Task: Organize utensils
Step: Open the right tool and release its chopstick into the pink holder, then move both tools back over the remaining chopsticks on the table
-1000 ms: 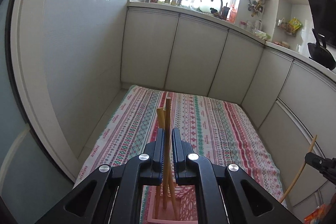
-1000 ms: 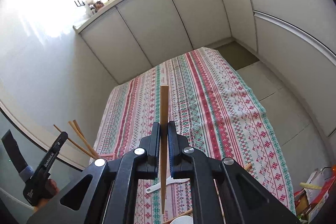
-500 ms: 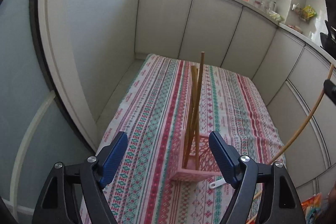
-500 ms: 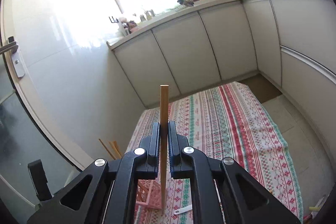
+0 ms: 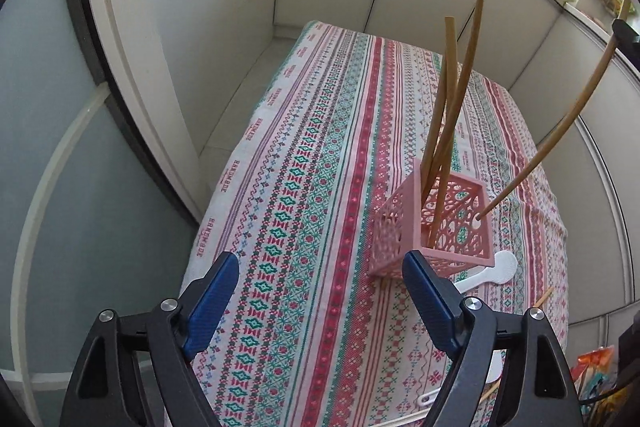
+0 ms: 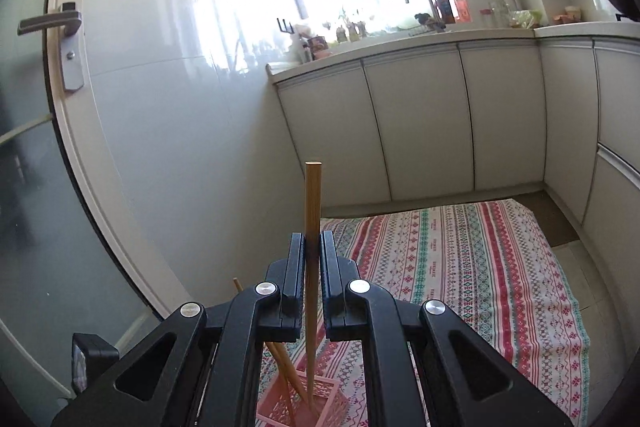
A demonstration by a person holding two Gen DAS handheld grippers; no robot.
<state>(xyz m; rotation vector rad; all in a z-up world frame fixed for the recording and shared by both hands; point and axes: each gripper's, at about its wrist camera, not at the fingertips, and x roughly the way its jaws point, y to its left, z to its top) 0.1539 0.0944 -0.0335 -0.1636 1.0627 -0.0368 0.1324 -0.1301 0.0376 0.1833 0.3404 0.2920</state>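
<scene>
Left wrist view shows the left tongs [image 5: 316,291] wide apart with nothing in them. Ahead of them and a bit to the right stands the pink basket [image 5: 434,227] on the striped cloth [image 5: 320,155]. Two chopsticks [image 5: 444,115] stand in it and lean away from the tongs, their tops pointing up. A white spoon [image 5: 492,269] lies flat on the cloth, touching or just beside the basket, on the far right of these tongs.

Right wrist view shows the right tongs [image 6: 311,267] squeezed tight on a third chopstick [image 6: 312,203]. It stands almost straight up and down. Its top pokes up above the tongs. Its thin tip hangs below them, at the basket's open top. From the left view, that same stick comes in slanted from the upper right, and its tip seems to sit right at the basket's far wall, maybe in one of the round holes. I cannot tell if it is inside yet.

So the basket is straight under the right tongs, and the stick's long way points down into it. The right hand is the one doing this job. I think the tip needs to be inside the walls before letting go, or the stick could fall out onto the cloth.
</scene>
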